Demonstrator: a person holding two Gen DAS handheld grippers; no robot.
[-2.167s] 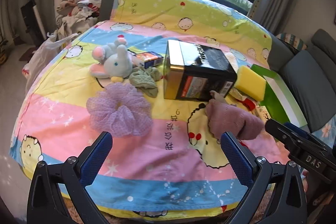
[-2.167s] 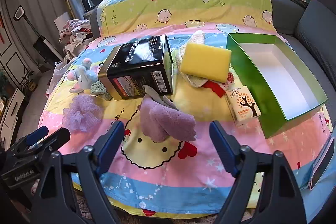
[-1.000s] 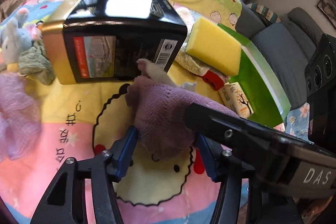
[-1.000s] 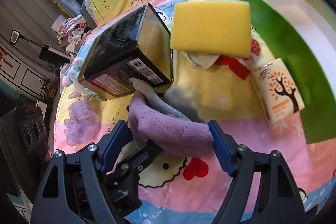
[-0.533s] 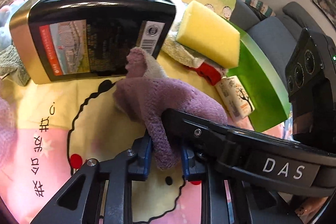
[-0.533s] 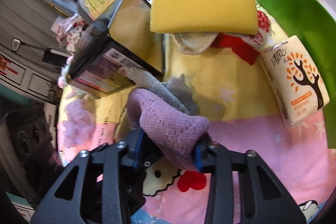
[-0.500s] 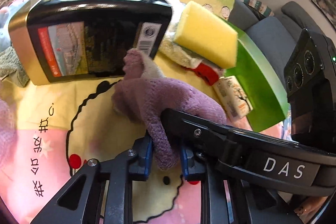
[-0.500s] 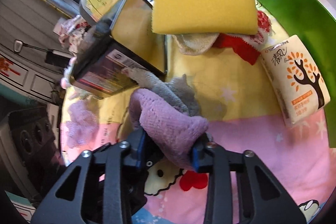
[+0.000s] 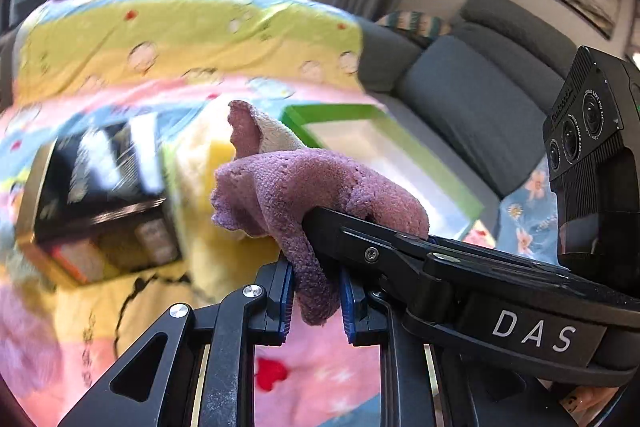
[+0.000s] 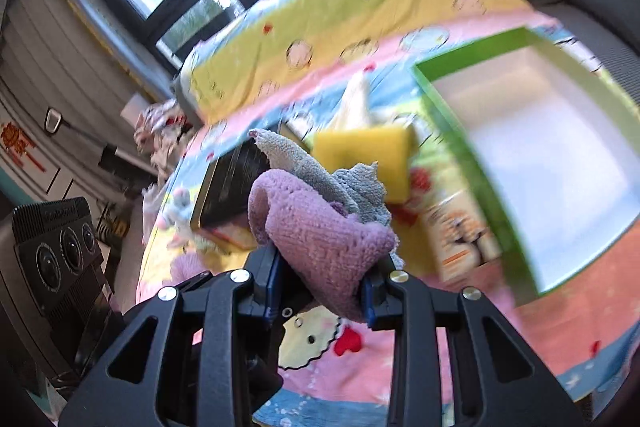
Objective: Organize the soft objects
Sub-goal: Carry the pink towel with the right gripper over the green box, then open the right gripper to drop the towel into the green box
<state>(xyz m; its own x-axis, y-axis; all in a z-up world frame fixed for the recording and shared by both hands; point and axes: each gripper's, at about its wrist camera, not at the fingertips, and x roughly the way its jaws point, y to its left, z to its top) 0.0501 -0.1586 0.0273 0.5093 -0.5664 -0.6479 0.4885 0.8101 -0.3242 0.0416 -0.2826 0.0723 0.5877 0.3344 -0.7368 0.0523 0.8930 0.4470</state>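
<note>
A purple knitted cloth point(image 9: 296, 183) with a grey inner side hangs in the air above the bed, held from two sides. My left gripper point(image 9: 316, 303) is shut on its lower fold. The right gripper's black finger crosses the left wrist view under the cloth's right end. In the right wrist view my right gripper point(image 10: 322, 289) is shut on the same purple cloth point(image 10: 316, 227), whose grey part sticks up. Behind it lie a yellow sponge point(image 10: 364, 147) and the open green box point(image 10: 532, 163) with a white inside. The background is blurred.
A black and gold tin point(image 9: 96, 183) lies on the cartoon bedspread point(image 9: 192, 31) to the left. A tissue pack point(image 10: 460, 235) sits beside the green box point(image 9: 384, 147). A plush toy point(image 10: 176, 211) and purple mesh puff point(image 10: 188, 263) lie left. A grey sofa point(image 9: 480, 83) stands right.
Both grippers closed on the purple cloth and lifted it off the bedspread. The views have tipped upward, so the tin and sponge now sit lower and farther away.
</note>
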